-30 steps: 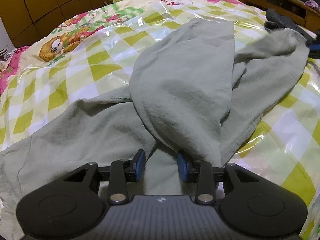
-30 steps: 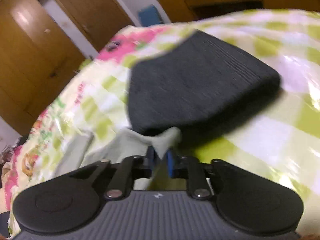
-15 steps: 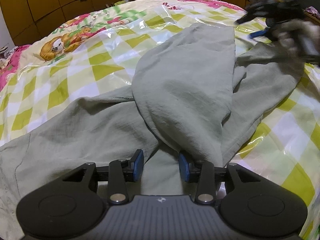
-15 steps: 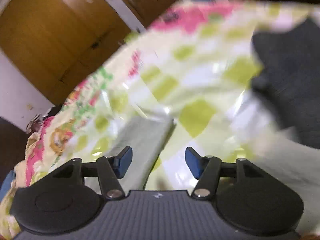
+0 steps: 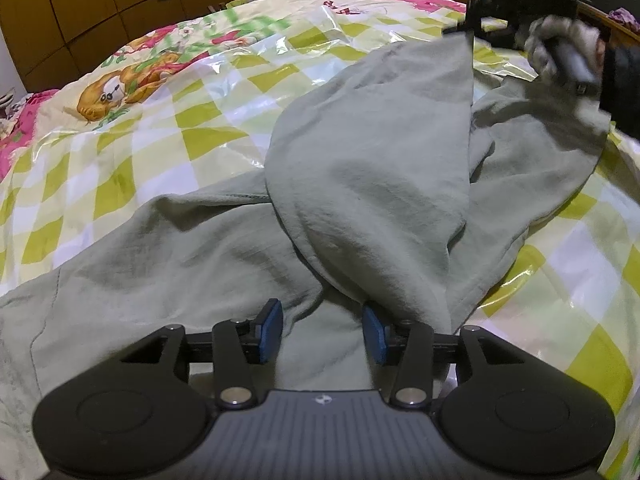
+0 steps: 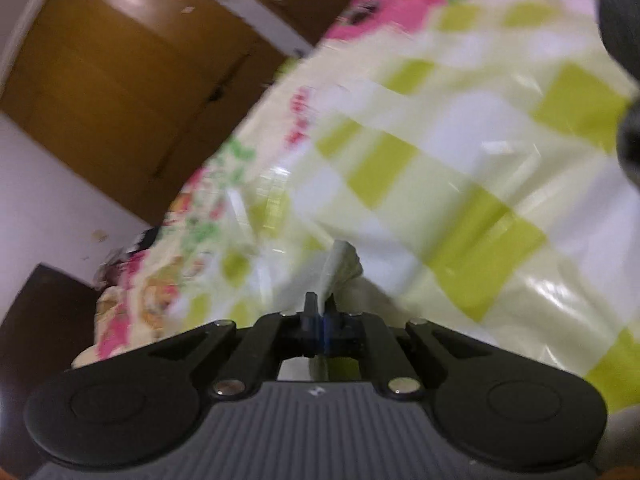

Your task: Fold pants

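Left wrist view: my left gripper (image 5: 322,334) is opening, jaws astride a bunched fold of the pants (image 5: 360,184) without pinching.

Right wrist view: my right gripper (image 6: 319,326) is clamped on a hem corner; next, I judge, carry it across.

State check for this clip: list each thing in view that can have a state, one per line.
pants: crumpled on the bed, one leg crossed over the other, not yet folded
left gripper: jaws opening, cloth between them, pads not pressing
right gripper: shut on a pants edge
wardrobe doors: closed
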Tool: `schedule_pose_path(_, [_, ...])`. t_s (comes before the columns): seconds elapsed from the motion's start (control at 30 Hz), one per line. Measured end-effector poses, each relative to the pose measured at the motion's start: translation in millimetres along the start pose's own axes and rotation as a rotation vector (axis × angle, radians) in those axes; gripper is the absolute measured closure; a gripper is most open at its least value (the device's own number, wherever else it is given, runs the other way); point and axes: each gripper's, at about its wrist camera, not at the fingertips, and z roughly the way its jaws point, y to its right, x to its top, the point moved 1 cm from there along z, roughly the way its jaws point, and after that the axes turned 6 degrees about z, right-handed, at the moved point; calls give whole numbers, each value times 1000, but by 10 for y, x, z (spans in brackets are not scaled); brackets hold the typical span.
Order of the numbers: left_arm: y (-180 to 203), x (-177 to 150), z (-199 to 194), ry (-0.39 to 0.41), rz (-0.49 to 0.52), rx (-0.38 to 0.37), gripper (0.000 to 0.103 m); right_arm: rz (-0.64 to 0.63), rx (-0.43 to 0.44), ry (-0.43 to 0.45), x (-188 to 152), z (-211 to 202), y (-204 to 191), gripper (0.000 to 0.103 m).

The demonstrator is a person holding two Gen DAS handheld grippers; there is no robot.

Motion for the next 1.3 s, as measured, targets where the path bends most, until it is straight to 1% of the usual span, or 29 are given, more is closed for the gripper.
schedule_pose_path(0.1, [-3,13,-5,-3,-1,4,45,-11,37,39,157,-88,-179,99])
schedule_pose_path(0.2, [7,19,-16,-5,-2,8,45,-3,111,82,269,-334,-381,99])
schedule_pose_path(0.3, [7,13,-15,-1,14,4,44,-33,184,130,269,-820,-555,99])
schedule_pose_path(0.37, [4,-1,-14,4,15,1,44,-26,210,178,214,-1177,-575,99])
schedule_pose_path(0.4, [4,-10,-14,7,15,1,44,-15,203,208,161,-1406,-518,99])
schedule_pose_path(0.47, [5,-22,-10,10,14,1,43,20,152,251,75,-1753,-334,99])
schedule_pose_path(0.53, [14,-25,-4,11,18,3,41,44,60,279,-18,-2023,-60,99])
schedule_pose_path(0.57, [17,-23,0,9,18,5,40,52,15,280,-62,-2081,65,99])
schedule_pose_path(0.67, [42,2,23,-3,29,14,38,89,-116,202,-217,-1999,484,99])
schedule_pose_path(0.73, [61,17,26,-12,41,22,38,133,-157,150,-303,-1881,700,98])
schedule_pose_path(0.8, [71,31,26,-20,51,29,37,194,-162,145,-373,-1841,836,95])
schedule_pose_path(0.83, [74,36,27,-23,54,31,37,207,-164,146,-392,-1828,873,95])
schedule_pose_path(0.97, [86,53,46,-32,68,38,35,217,-170,121,-372,-1781,917,94])
schedule_pose_path(1.03, [90,57,48,-34,72,41,35,198,-179,126,-371,-1809,891,94])
schedule_pose_path(1.1, [92,56,46,-32,76,44,34,177,-214,142,-435,-1872,852,92])
schedule_pose_path(1.17, [87,54,55,-31,78,46,31,87,-258,185,-508,-1960,753,92])
schedule_pose_path(1.2, [85,56,61,-32,77,50,29,67,-252,202,-510,-1980,712,92])
schedule_pose_path(1.23, [81,58,65,-33,76,53,26,74,-221,208,-491,-1969,696,92])
schedule_pose_path(1.3, [73,60,72,-35,71,57,25,105,-175,182,-426,-1844,689,92])
